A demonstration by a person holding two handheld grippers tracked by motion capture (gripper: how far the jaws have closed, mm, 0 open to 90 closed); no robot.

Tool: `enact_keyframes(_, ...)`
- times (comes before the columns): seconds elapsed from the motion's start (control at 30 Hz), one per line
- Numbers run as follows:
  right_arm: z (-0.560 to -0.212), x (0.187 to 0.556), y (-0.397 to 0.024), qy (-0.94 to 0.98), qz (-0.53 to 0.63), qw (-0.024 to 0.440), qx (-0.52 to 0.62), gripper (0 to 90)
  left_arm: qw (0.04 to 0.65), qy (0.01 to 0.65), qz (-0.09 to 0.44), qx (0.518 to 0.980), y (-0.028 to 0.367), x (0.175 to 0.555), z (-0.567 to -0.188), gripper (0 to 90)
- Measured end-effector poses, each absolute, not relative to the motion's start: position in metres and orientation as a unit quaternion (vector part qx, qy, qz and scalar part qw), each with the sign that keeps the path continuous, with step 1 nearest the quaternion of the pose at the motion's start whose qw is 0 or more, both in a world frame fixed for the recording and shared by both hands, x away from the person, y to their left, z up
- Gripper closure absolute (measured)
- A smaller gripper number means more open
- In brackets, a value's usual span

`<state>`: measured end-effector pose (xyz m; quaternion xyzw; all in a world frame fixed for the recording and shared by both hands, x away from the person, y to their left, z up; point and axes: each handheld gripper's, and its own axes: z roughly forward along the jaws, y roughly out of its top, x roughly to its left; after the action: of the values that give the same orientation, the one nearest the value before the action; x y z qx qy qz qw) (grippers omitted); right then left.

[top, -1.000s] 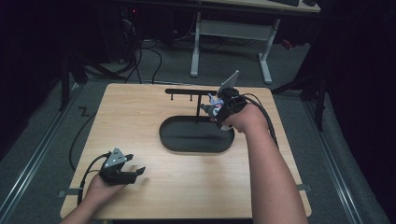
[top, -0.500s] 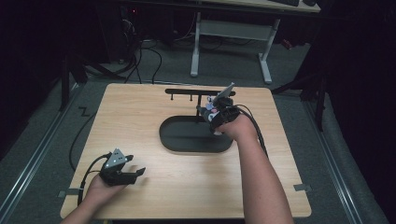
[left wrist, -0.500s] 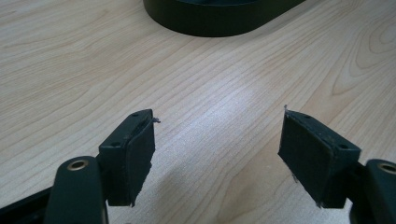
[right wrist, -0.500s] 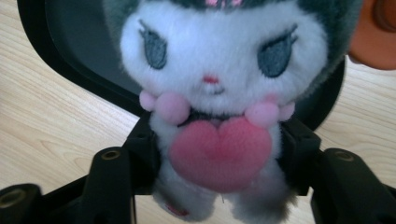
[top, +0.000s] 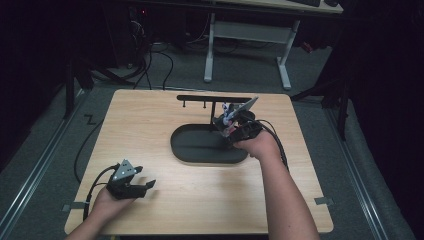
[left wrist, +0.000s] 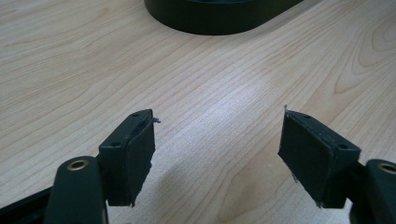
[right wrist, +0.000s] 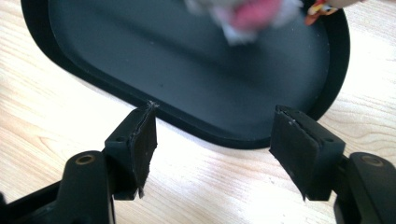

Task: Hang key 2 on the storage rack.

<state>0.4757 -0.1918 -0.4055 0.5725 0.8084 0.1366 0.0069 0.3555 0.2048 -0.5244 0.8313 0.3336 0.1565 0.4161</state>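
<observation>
Hovering my right tongs (right wrist: 212, 154) with the jaws spread and empty over the near rim of the black oval tray (top: 186, 150), I judge the step is to reach the small blurred white-and-pink thing (right wrist: 243, 14) at the tray's 12 o'clock side, so I should go forward slowly and centre it before closing. My left tongs (left wrist: 217, 154), also spread and empty, rest at 7 o'clock on the desk (top: 150, 120). Compared with a second ago, my right hand has moved from 1 o'clock of the tray nearer to me.

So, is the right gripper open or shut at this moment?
Open. In the right gripper view the right gripper has its jaws wide apart, nothing between them, over the black tray.
</observation>
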Motion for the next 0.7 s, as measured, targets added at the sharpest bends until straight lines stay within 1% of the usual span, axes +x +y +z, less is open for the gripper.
enact_keyframes(0.2,-0.413,0.457,-0.199,0.814,0.150,0.021,0.560,33.2,0.416,0.334,0.158,0.831,0.205,0.355,-0.524,27.2)
enact_keyframes(0.37,-0.432,0.431,-0.210,0.816,0.179,0.044,0.548,32.9,0.413,0.330,0.159,0.834,0.203,0.354,-0.525,27.2)
enact_keyframes(0.5,-0.452,0.407,-0.219,0.816,0.214,0.094,0.528,33.5,0.411,0.328,0.159,0.836,0.201,0.352,-0.526,27.1)
enact_keyframes(0.53,-0.458,0.400,-0.223,0.816,0.222,0.113,0.522,33.9,0.411,0.327,0.160,0.836,0.201,0.352,-0.525,27.1)
enact_keyframes(0.7,-0.494,0.358,-0.235,0.803,0.279,0.176,0.496,33.1,0.411,0.325,0.162,0.836,0.199,0.351,-0.526,27.1)
